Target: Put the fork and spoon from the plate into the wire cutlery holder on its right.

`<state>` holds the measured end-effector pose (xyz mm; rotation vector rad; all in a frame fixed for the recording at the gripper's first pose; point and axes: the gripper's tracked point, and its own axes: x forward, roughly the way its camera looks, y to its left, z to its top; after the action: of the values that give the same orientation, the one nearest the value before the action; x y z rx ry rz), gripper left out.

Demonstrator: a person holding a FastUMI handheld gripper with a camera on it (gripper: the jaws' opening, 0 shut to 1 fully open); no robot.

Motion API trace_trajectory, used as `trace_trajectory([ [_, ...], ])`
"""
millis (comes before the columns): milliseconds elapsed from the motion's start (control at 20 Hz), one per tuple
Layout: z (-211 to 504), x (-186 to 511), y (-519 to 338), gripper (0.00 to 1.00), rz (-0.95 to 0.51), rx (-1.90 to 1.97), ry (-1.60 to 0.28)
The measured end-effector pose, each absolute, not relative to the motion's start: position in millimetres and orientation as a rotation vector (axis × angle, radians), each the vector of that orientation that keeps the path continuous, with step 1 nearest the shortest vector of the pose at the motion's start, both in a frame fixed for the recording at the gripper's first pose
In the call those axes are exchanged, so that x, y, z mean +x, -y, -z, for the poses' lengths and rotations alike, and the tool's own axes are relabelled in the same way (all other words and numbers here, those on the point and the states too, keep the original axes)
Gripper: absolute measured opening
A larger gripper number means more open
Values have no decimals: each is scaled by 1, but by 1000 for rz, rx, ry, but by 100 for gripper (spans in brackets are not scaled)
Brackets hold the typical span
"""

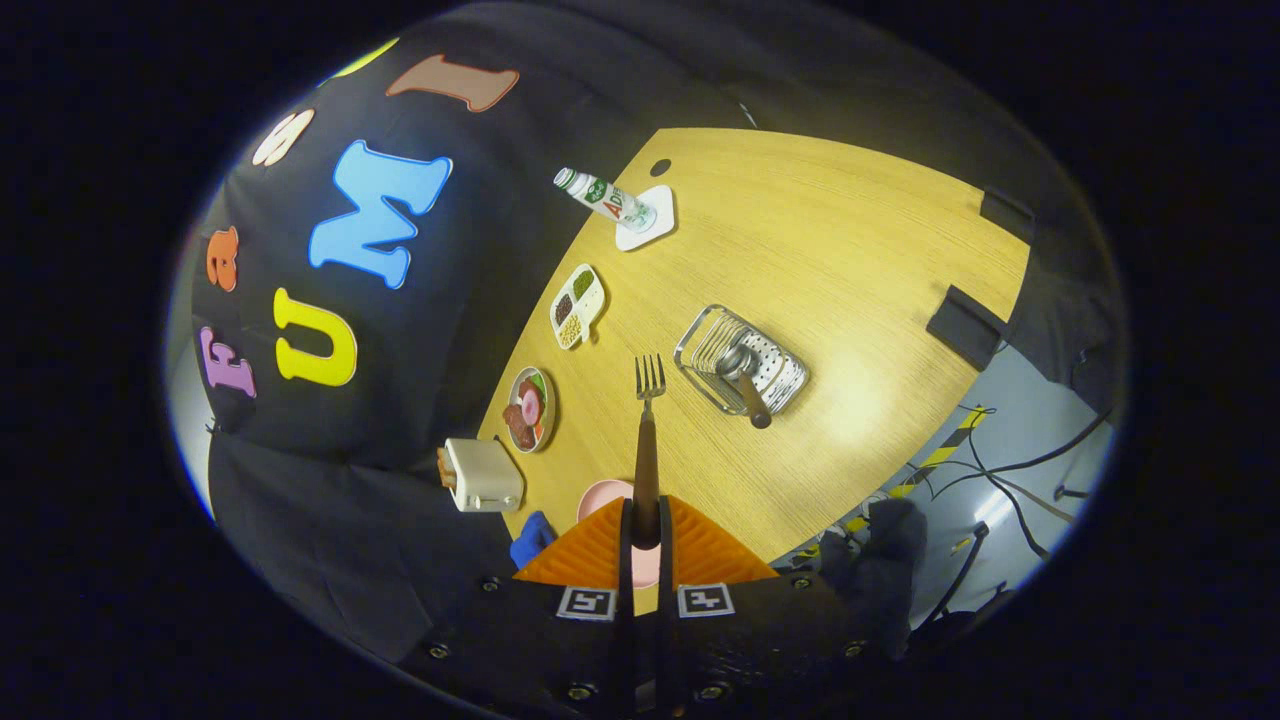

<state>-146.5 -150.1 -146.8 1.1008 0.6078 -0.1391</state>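
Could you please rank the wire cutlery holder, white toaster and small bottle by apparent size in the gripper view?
1. Wire cutlery holder, largest.
2. White toaster.
3. Small white bottle, smallest, though farthest away, so unsure.
The tool grips the dark-handled fork.

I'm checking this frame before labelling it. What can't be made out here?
- Pink plate, gripper view: mostly hidden behind the tongs.
- Fork: handle end hidden between the tongs, which are shut on it.
- Spoon in the wire cutlery holder: bowl blurs into the wires.
- Three-part dish and round dish: contents too small to identify.
- Blue item beside the plate: partly covered, unidentifiable.
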Motion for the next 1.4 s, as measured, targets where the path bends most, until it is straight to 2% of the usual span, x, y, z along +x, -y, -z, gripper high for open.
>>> trace_trajectory([
  [1100, 175, -139, 174, 8, 363, 1136, -615],
  [1400, 174, -138, 176, 11, 372, 1164, -606],
])
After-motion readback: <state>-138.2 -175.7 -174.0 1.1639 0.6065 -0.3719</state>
